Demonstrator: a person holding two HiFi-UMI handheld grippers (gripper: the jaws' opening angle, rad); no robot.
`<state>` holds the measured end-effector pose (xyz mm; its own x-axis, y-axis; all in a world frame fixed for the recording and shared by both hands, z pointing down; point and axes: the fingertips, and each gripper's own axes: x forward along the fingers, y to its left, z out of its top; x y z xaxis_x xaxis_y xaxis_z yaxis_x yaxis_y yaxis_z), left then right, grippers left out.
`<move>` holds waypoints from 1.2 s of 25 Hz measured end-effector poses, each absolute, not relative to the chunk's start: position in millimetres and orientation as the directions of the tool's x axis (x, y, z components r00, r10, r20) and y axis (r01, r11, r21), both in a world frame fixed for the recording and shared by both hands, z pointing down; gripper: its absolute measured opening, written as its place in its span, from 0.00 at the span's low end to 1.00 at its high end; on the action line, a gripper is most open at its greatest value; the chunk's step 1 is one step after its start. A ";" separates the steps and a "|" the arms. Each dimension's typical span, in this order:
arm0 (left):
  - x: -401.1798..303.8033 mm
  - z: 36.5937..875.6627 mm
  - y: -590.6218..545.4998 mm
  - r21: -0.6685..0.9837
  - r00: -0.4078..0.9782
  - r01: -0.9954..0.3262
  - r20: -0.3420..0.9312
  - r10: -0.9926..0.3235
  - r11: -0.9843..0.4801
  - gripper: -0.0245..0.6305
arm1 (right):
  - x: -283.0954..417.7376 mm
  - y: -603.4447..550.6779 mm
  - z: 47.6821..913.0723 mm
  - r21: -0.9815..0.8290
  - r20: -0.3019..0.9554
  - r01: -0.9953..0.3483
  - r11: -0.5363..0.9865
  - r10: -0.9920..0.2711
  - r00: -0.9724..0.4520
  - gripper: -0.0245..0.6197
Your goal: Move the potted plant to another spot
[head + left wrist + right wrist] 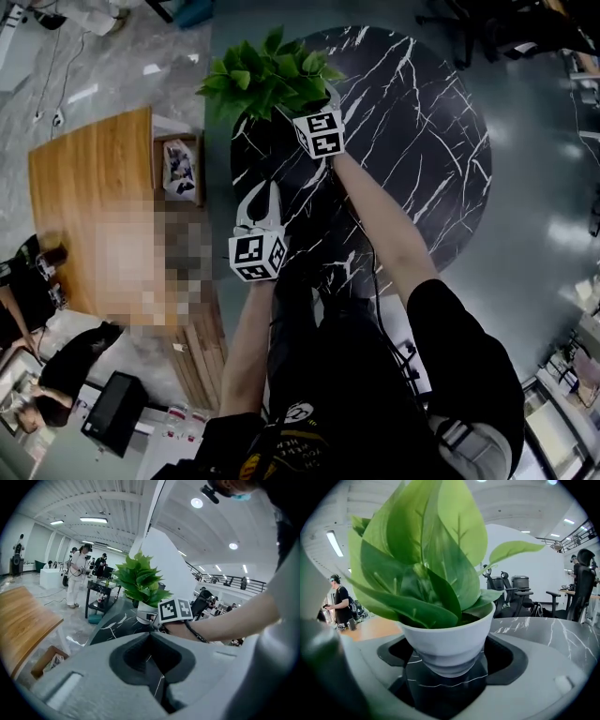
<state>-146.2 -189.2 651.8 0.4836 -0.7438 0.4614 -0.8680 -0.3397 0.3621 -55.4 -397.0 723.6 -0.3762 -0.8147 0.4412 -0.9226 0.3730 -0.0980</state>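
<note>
**One plant, one pair of tongs around it**

A round black worktop (412,141) veined in white fills the middle of an open hall; to its left stand one wooden table (89,178) and one cardboard box (178,167). Near the worktop's near-left part the left tongs (267,192) hang over the marble, drawn in to a narrow slit with nothing between them. Beyond them, at the far-left edge, stands the single potted plant (267,75), upright on the stone. The right tongs (450,681) are spread wide to either side of its white pot (447,641); no contact with the wall shows yet.

The pot looks rigid, smooth and probably glazed, so likely slippery and chippable on marble; the load seems light but top-heavy under its broad soft leaves. The best hold is probably the pot's wall below the rim, never the foliage.

Count: one plant, one pot, two tongs.
</note>
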 end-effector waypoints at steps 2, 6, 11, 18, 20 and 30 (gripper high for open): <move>-136.1 655.9 -199.0 0.360 0.489 -0.866 0.463 -0.740 -0.347 0.04 | -32.7 -417.2 724.8 -0.094 0.450 -0.936 0.338 -0.825 -0.343 0.78; -102.5 663.5 -223.0 0.360 0.525 -0.848 0.459 -0.717 -0.390 0.04 | 13.2 -446.4 724.8 -0.077 0.470 -0.957 0.280 -0.837 -0.282 0.78; -62.3 662.3 -237.2 0.363 0.581 -0.812 0.445 -0.681 -0.457 0.04 | 82.6 -460.2 724.9 -0.087 0.470 -0.981 0.174 -0.861 -0.195 0.78; 9.2 675.0 -240.4 0.350 0.673 -0.737 0.455 -0.583 -0.578 0.04 | 183.0 -442.0 725.1 -0.080 0.480 -0.996 0.040 -0.874 -0.073 0.78; 38.4 672.4 -245.9 0.355 0.712 -0.698 0.440 -0.547 -0.622 0.04 | 210.5 -430.9 725.1 -0.071 0.483 -0.997 0.005 -0.875 -0.039 0.78; 147.1 670.0 -231.7 0.358 0.810 -0.563 0.417 -0.412 -0.745 0.04 | 344.9 -341.5 726.1 -0.050 0.500 -0.979 -0.195 -0.854 0.145 0.78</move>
<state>147.1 -231.7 670.0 0.8105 -0.4117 0.4167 -0.5625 -0.7455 0.3575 344.9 -341.5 726.1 0.1448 -0.8538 0.5000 -0.9795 -0.1953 -0.0497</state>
